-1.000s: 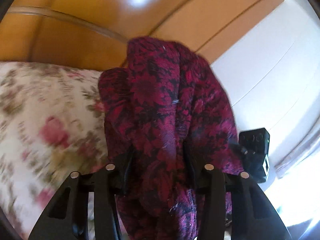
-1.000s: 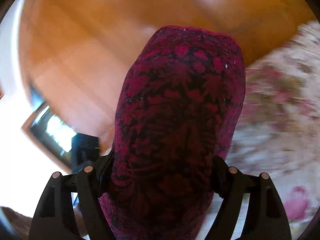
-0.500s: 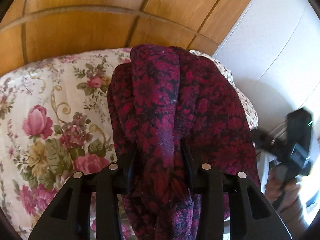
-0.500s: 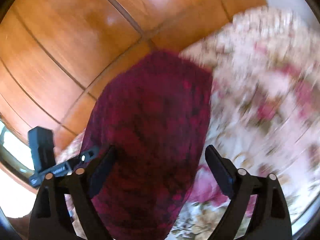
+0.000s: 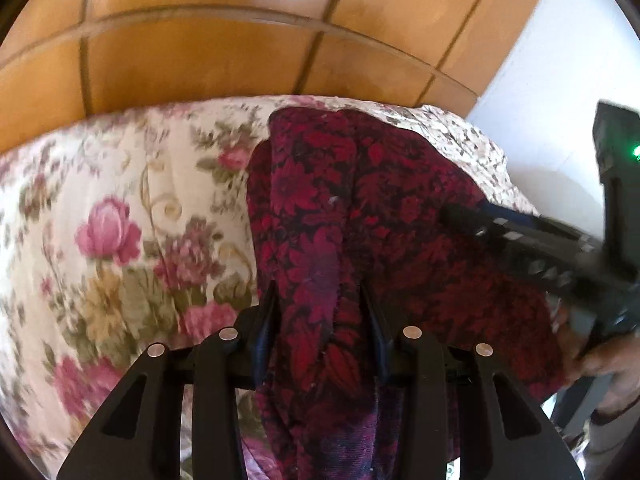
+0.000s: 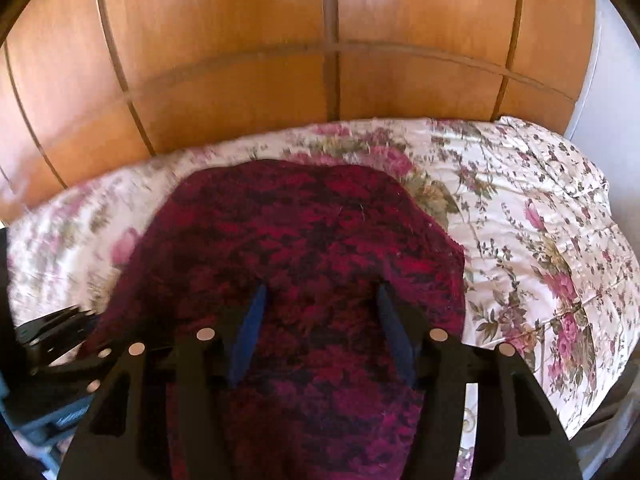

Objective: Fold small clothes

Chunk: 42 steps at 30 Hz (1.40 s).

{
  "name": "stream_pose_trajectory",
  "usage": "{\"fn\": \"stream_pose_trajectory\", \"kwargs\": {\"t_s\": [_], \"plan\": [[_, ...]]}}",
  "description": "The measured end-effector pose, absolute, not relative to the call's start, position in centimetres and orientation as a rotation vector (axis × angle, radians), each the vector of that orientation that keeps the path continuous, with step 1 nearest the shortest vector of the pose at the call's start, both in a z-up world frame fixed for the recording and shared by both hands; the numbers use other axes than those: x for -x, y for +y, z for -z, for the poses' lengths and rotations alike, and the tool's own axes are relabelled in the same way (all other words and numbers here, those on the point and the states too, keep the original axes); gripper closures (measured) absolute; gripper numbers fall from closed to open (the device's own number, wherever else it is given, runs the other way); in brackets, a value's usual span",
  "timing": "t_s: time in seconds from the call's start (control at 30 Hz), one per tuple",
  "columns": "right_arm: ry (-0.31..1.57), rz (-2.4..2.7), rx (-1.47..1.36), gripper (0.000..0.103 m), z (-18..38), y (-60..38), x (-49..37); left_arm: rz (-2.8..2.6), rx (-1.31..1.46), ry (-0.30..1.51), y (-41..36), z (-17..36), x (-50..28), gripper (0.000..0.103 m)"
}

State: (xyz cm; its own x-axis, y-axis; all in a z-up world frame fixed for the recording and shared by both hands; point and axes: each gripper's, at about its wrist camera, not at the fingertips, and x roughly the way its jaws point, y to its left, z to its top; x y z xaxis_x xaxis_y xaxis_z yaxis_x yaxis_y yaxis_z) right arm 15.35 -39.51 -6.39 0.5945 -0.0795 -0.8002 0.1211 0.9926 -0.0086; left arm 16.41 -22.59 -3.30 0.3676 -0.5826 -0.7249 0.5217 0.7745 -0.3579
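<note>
bed cover [image 5: 120, 208]: cream, pink rose print, wrinkled on the right in the right wrist view
wardrobe [image 6: 240, 60]: wood panel doors with dark seams, directly behind the bed
wall [image 5: 532, 92]: white, right of wardrobe

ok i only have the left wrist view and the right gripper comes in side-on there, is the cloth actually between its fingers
observer: yes, in the right wrist view the garment lies between the fingers of the right gripper. Its jaws are closing, and the cloth spreads out past both pads.
operator: where does the far edge end up
observer: it makes a rounded edge resting on the floral bed cover, short of the wooden panels.
operator: any room to the right of it
observer: yes, a wide stretch of the cover shows to the right of the garment.
</note>
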Motion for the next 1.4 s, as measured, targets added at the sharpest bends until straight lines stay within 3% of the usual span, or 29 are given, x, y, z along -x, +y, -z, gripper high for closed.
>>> {"fn": "stream_pose_trajectory", "kwargs": {"t_s": [0.2,0.33,0.53,0.77,1.1,1.2,1.3,1.4], "plan": [[0.842,0.135,-0.106,0.043,5.7,-40.6,-11.9,0.684,0.065,0.906,-22.1,1.0,-14.2,0.057],[0.803,0.105,-0.159,0.029,4.3,-40.8,-9.3,0.662,0.035,0.866,-22.3,0.4,-13.9,0.057],[0.785,0.098,-0.171,0.030,3.1,-39.3,-5.9,0.640,0.027,0.852,-22.2,0.1,-13.6,0.057],[0.801,0.136,-0.145,0.039,3.3,-37.8,-3.7,0.622,0.013,0.848,-22.1,0.0,-13.2,0.057],[0.833,0.222,-0.018,0.038,6.5,-34.9,-4.9,0.608,0.024,0.918,-22.4,3.2,-14.9,0.053],[0.829,0.229,-0.021,0.033,5.9,-34.6,-4.5,0.606,0.061,0.921,-21.4,2.8,-14.8,0.046],[0.805,0.243,-0.082,0.020,4.6,-34.9,-3.7,0.596,0.070,0.887,-20.3,1.6,-13.8,0.034],[0.757,0.318,-0.114,0.008,3.2,-35.0,-2.8,0.574,0.043,0.834,-19.2,0.4,-12.2,0.032]]}}
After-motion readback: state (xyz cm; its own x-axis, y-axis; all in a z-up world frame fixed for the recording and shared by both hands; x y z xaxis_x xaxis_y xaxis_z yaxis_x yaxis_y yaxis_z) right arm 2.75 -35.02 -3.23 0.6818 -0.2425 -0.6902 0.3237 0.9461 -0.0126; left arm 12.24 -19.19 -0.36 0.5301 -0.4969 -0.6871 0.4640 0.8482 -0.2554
